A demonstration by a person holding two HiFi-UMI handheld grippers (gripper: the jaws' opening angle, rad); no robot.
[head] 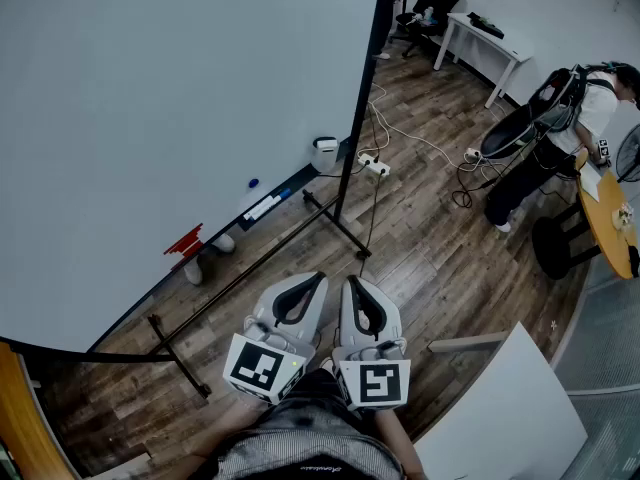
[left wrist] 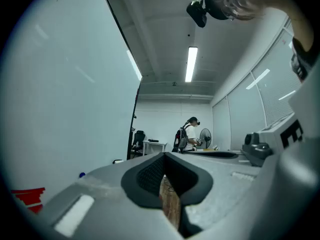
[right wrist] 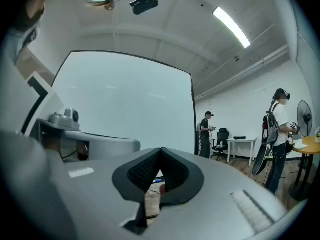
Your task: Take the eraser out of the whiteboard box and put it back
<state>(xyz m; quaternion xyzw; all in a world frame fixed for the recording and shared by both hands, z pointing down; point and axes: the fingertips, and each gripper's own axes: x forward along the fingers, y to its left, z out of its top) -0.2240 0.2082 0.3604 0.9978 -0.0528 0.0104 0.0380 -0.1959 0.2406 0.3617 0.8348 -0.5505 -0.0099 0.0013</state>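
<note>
A large whiteboard on a black stand fills the left of the head view. Along its lower edge sit a red item, a blue magnet, a white and blue piece on the ledge and a small white box at the board's right end. I cannot tell which of these is the eraser. My left gripper and right gripper are held side by side, level, well short of the board. Both are shut with nothing between them. The left gripper sees the red item. The right gripper faces the board.
The stand's black legs cross the wooden floor just ahead. A power strip with cables lies beyond. A person with a backpack stands at a round wooden table on the right. A white desk is far back, a white panel near right.
</note>
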